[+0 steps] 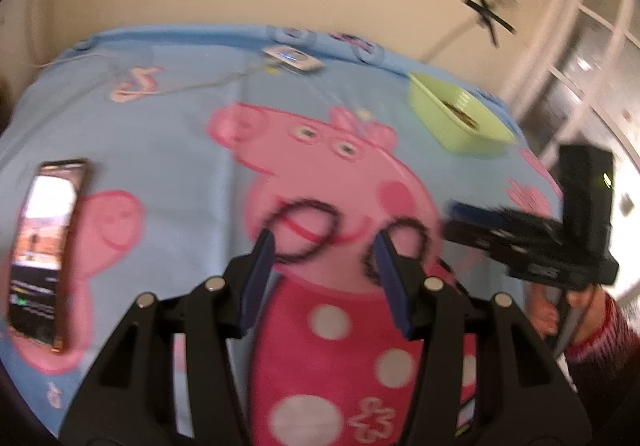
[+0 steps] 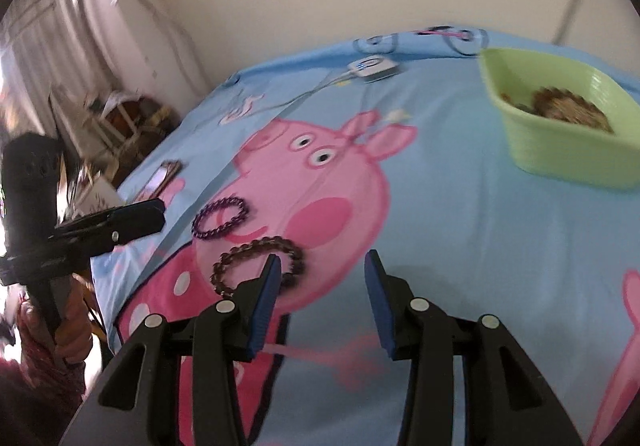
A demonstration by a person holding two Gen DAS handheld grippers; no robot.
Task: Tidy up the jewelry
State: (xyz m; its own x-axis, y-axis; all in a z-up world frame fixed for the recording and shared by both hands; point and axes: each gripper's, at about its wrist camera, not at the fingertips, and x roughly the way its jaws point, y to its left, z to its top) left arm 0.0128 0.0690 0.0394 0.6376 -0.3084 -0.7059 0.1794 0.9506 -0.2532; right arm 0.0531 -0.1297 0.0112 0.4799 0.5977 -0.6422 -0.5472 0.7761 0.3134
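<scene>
Two dark beaded bracelets lie on the blue pig-print sheet. The purple bracelet (image 1: 304,232) (image 2: 221,222) lies just beyond my left gripper's left finger. The brown bracelet (image 1: 400,246) (image 2: 258,264) lies behind its right finger. My left gripper (image 1: 325,236) (image 2: 158,213) is open and empty, hovering over both. My right gripper (image 2: 322,260) (image 1: 456,219) is open and empty, with the brown bracelet by its left finger. A light green basket (image 1: 460,113) (image 2: 560,121) at the far right holds brown beaded jewelry.
A lit phone (image 1: 46,250) (image 2: 162,175) lies at the left of the bed sheet (image 1: 180,165). A small white device (image 1: 294,57) (image 2: 374,67) with a cable lies near the far edge by the wall. A curtain and clutter stand off the left side.
</scene>
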